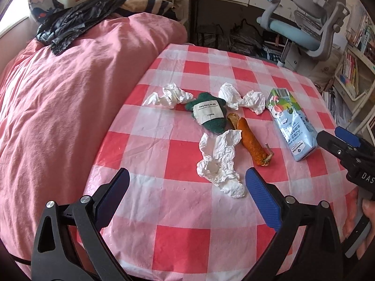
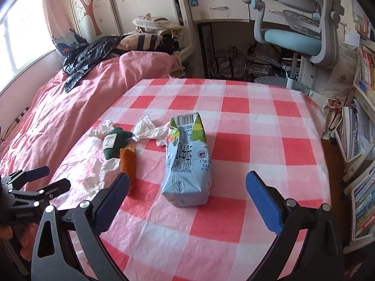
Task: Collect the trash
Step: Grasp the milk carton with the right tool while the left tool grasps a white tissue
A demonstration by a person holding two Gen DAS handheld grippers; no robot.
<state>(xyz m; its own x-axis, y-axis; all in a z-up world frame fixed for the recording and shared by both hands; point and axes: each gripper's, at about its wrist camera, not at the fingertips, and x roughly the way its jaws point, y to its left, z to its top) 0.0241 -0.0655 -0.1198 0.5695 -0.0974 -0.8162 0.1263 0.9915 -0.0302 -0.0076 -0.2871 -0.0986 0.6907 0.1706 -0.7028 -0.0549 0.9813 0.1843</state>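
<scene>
On the red-and-white checked table [image 1: 187, 236] lie several pieces of trash. A crumpled white tissue [image 1: 220, 164] sits just ahead of my open left gripper [image 1: 187, 179], slightly right of centre. Beyond it are an orange peel [image 1: 252, 144], a green sock with a white label [image 1: 208, 114], and more tissues [image 1: 168, 96] [image 1: 243, 99]. A light-blue milk carton [image 2: 187, 161] lies flat, its near end between the tips of my open right gripper [image 2: 187, 183], untouched. The left gripper [image 2: 50, 178] shows at the left edge of the right wrist view, the right gripper [image 1: 328, 133] at the right edge of the left one.
A pink-covered bed [image 1: 70, 107] borders the table's left side, with a black plastic bag [image 1: 70, 25] on it. A grey-and-blue desk chair [image 2: 300, 23] stands beyond the table's far edge. Bookshelves [image 2: 363, 187] line the right side.
</scene>
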